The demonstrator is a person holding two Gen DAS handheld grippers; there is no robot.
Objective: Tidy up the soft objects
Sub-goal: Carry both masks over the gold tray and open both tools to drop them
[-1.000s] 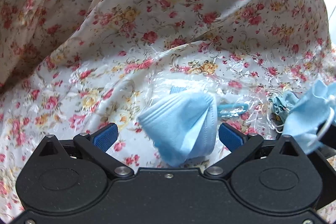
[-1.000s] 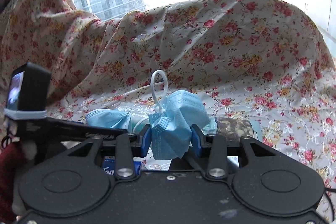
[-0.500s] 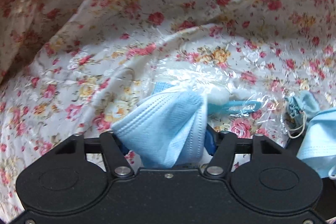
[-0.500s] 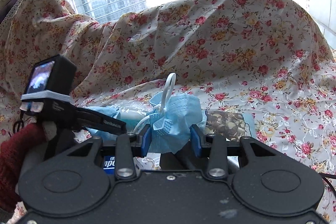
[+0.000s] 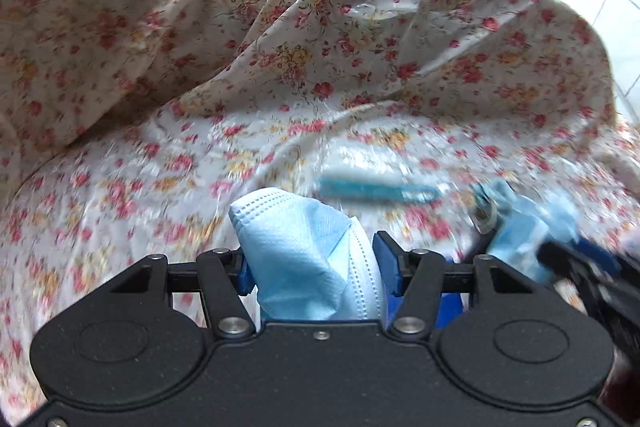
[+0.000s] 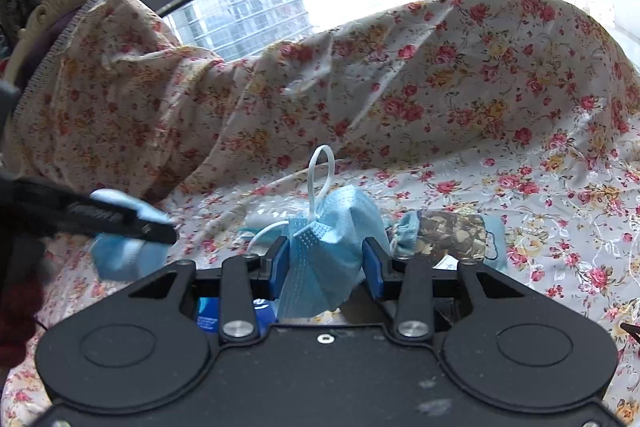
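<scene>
Left wrist view: left gripper [image 5: 310, 269] fingers pinch folded blue mask [image 5: 304, 259] at lower centre, lifted off floral cloth [image 5: 320, 67]. Right gripper [image 6: 326, 269] fingers pinch second blue mask [image 6: 328, 243], ear loop upward. Advice: keep grips firm, carry slowly, watch for loops snagging.

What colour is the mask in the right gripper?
Light blue mask, white ear loop; clearest in the right wrist view.

A pale blue pleated fabric face mask [image 5: 304, 251] and a second pale blue crumpled mask with a white ear loop [image 6: 332, 251] against a cream floral cloth with red and yellow roses [image 6: 500, 131]; beside them, a brown camouflage-patterned mask [image 6: 452, 233].
</scene>
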